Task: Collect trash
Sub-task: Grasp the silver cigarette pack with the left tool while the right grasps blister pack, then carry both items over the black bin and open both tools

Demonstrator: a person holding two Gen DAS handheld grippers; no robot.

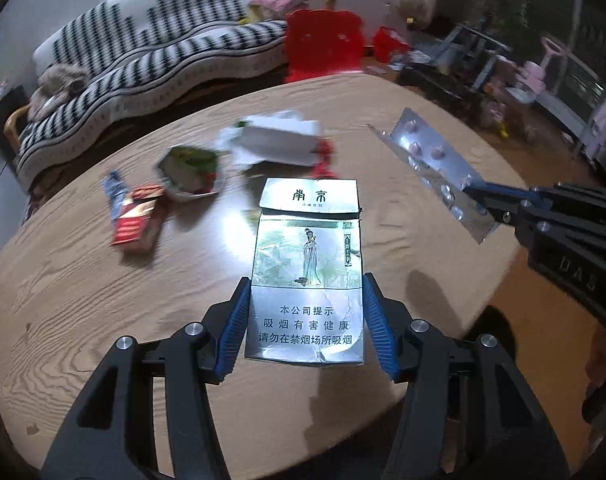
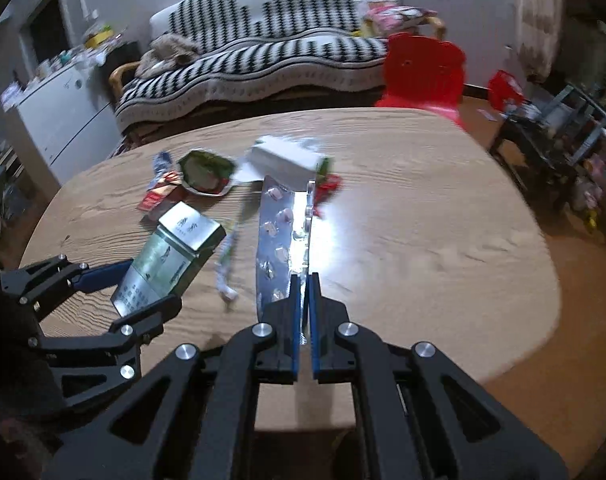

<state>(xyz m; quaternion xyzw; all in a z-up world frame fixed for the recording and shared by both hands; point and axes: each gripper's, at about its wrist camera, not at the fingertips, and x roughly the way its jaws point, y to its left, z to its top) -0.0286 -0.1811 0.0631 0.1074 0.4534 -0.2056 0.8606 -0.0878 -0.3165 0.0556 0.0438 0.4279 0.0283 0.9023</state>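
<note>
My left gripper (image 1: 305, 284) is shut on a silver cigarette pack (image 1: 309, 268) with a printed figure, held above the wooden table (image 1: 83, 280). It also shows in the right wrist view (image 2: 167, 256). My right gripper (image 2: 303, 280) is shut on a silver pill blister sheet (image 2: 279, 236), held upright over the table; the sheet shows in the left wrist view (image 1: 435, 160) at the right. More trash lies on the table: a red pack (image 1: 137, 222), a green-and-white wrapper (image 1: 191, 168), a white box (image 1: 279, 140) and a thin wrapper strip (image 2: 227, 264).
A black-and-white striped sofa (image 1: 151, 56) stands behind the table. A red plastic chair (image 1: 323, 44) stands at the table's far edge. A white cabinet (image 2: 59, 116) is at the left, cluttered shelves and toys (image 2: 563, 140) at the right.
</note>
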